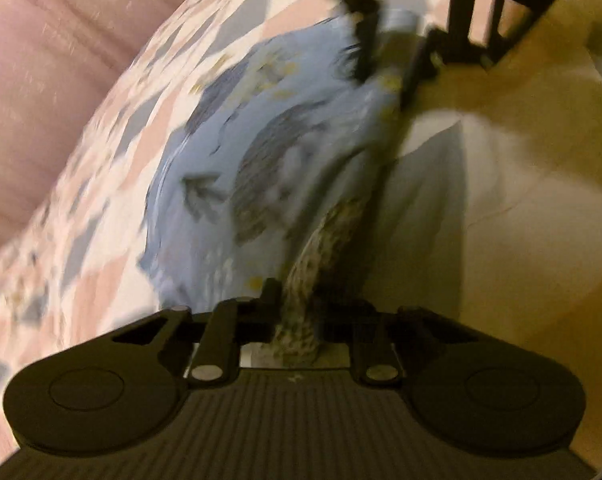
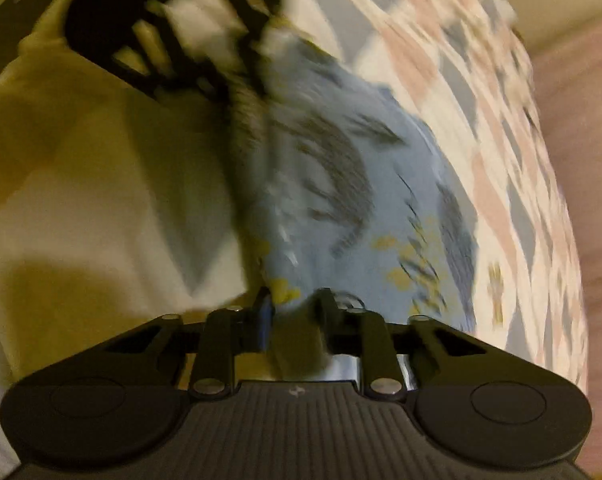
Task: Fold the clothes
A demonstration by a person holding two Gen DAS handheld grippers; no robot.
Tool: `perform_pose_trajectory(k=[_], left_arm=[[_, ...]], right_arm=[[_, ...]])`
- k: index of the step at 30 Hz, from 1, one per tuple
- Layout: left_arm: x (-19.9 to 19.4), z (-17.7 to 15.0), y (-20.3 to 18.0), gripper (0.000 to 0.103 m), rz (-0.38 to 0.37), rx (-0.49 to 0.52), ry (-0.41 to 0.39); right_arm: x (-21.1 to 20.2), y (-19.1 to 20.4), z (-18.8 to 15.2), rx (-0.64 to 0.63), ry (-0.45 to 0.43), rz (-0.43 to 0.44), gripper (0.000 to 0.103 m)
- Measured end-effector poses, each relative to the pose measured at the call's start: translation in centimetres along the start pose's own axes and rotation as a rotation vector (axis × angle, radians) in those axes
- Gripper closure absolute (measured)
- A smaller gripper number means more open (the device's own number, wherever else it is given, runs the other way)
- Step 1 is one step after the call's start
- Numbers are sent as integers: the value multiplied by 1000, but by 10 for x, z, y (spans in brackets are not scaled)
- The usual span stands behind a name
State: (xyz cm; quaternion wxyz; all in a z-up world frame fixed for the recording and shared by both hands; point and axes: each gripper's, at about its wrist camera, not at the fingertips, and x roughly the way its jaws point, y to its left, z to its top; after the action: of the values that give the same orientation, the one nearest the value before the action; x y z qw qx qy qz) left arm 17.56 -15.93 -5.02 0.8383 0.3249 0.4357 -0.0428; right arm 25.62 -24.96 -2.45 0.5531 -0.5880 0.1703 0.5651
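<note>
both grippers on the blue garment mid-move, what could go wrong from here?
1. Both views are motion-blurred, so the move looks fast. The left hand-held gripper pinches only a narrow bunched edge of the blue printed garment, which could slip out.
2. The right hand-held gripper also holds just an edge; uneven pulling could skew the fold.
3. The garment hangs over the patterned bedcover near its edge, so a dropped corner may land off it.

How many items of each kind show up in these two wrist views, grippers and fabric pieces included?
Black two-finger grippers: 2, the left gripper and the right gripper, each closed on the garment.
Light blue printed garment: 1.
Patchwork pink, grey and white bedspread: 1.
Total: 4.
</note>
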Motion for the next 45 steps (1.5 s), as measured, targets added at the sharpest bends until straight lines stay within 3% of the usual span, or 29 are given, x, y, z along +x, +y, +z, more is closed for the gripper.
perform_pose_trajectory(k=[5,19,22,27,29,34,37,39,43,45], left_arm=[[-9,-4,8,92,-3,11,4],[-10,5,16,89,-35,39,48],[-14,8,16,83,-35,59,73],[-27,12,16,76,2,59,88],[-30,14,11,67,16,95,70],[-18,11,-8,63,12,242,19],[-4,4,-7,69,-7,262,-5],[4,-1,-3,83,-20,256,-24],[2,-8,20,93,-87,238,-86],[-6,-7,34,94,-118,255,-129]], right_arm=[[-6,-11,-20,1,20,-28,88],[-25,-29,-57,243,89,6,96],[-37,-30,-66,266,87,-15,76],[-53,-26,-66,272,53,-20,63],[-57,-20,-60,250,25,-40,50],[-36,0,-29,177,-3,-102,44],[-15,10,-11,129,2,-124,47],[-1,13,-1,111,17,-151,50],[12,1,14,209,68,-161,83],[4,-7,21,262,85,-168,88]])
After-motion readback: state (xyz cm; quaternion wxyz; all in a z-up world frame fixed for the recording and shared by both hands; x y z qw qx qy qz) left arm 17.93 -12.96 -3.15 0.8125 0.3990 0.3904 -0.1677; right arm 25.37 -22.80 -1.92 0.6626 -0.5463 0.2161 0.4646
